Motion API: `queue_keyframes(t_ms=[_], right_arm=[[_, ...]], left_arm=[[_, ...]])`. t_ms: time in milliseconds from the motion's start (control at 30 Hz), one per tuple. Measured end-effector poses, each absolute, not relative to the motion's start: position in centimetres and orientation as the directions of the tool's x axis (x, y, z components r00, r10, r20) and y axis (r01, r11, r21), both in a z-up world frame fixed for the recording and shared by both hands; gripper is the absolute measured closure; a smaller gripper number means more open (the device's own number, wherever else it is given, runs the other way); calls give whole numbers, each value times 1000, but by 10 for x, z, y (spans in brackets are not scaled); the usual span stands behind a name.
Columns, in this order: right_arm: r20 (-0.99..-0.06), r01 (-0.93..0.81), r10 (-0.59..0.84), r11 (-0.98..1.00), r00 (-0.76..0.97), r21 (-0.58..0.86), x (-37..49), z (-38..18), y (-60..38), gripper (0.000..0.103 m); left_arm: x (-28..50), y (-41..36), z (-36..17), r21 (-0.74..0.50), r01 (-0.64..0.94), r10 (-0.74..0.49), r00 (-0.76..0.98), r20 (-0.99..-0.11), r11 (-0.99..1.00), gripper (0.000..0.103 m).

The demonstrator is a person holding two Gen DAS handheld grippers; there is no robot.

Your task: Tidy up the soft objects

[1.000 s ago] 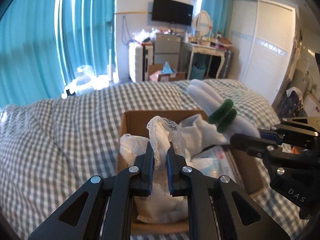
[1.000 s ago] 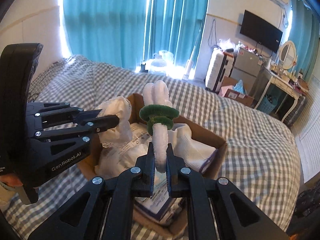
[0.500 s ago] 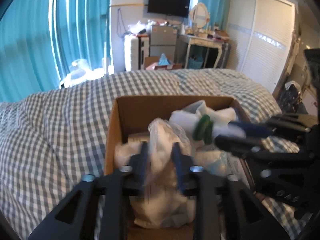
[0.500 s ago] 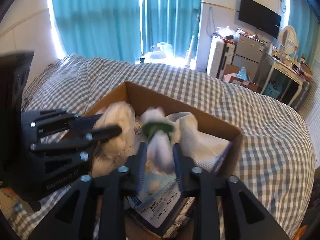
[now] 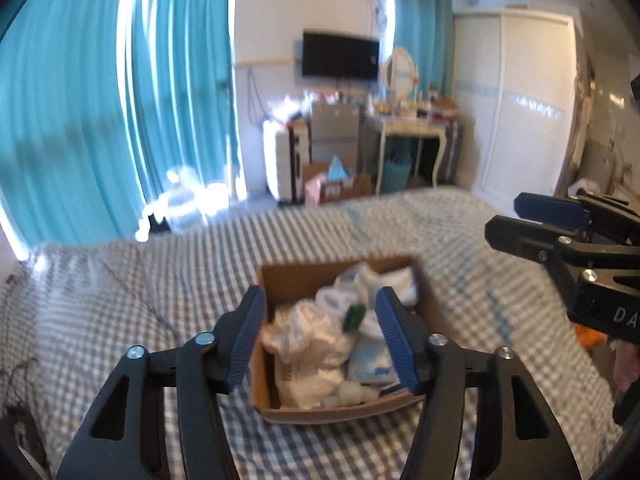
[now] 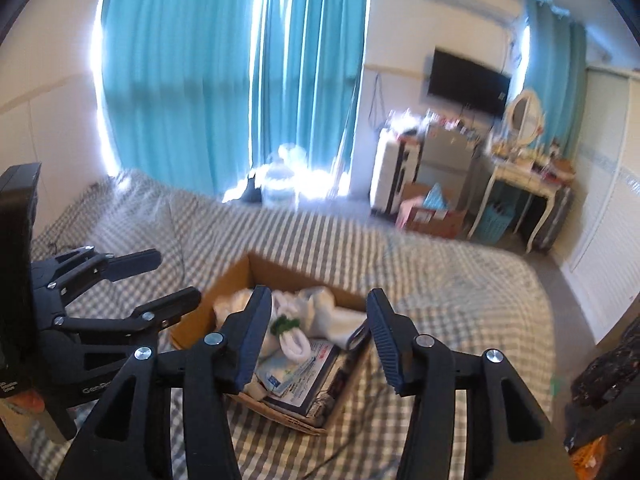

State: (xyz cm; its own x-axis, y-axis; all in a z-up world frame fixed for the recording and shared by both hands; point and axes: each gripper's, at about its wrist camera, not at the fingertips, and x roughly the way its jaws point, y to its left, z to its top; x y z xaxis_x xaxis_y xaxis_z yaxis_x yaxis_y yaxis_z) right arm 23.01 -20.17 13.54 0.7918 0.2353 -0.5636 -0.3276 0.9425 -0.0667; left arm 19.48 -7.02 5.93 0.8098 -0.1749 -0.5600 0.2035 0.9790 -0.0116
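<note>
Both tongs, left (image 5: pixel 318 334) and right (image 6: pixel 316 330), hang spread and empty above the cardboard box (image 5: pixel 280 276) of white cloths (image 5: pixel 316 336); clear the box rim before reaching again.

A bed (image 5: pixel 120 300) covered in a grey-and-white checked sheet fills the lower part of both views. An open brown cardboard box (image 5: pixel 276 276) sits directly on the sheet, near the middle of the bed. The box holds a heap of white soft items (image 5: pixel 316 332), one with a small green band (image 5: pixel 354 316), lying on top of printed paper packets (image 6: pixel 296 376). A thin dark cable (image 5: pixel 156 312) trails across the sheet left of the box.
</note>
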Motion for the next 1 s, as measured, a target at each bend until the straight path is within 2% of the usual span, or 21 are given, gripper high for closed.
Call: queue_keyframes(t_ms=[133,200,233,333,433,633,733,1000], right_arm=[[-458,-302,236,950,857,-77,185,186,-207,41],[-409,-283,225,955,884,-86,164,202,-209,35],[-371,-259,208,962,905,-92,149,210,-211,29],[-297,-194,159,977,942,-91,119,220,-215,17],[-260,-164,144,985,955,-58,99,217,-219,0],[-221,-149,155,988,963,43,76,165,-233,0],[-221,-133,137,990,966,37,76,133,-235,0],[-342,-120,132,991,930,56,108,83,-236,0]], left_arm=[[153,-68,108,1,193,-172,878,-447,981,36],[130,-66,127,12,186,-167,906,-388,982,30],[117,-64,135,17,178,-160,920,-358,984,24],[83,-63,148,33,170,-155,949,-275,985,23],[70,-62,140,50,143,-125,958,-258,988,23],[45,-55,87,46,58,-46,975,-216,997,23],[51,-52,64,66,47,-29,968,-250,997,23],[65,-44,46,0,65,-61,948,-314,998,23]])
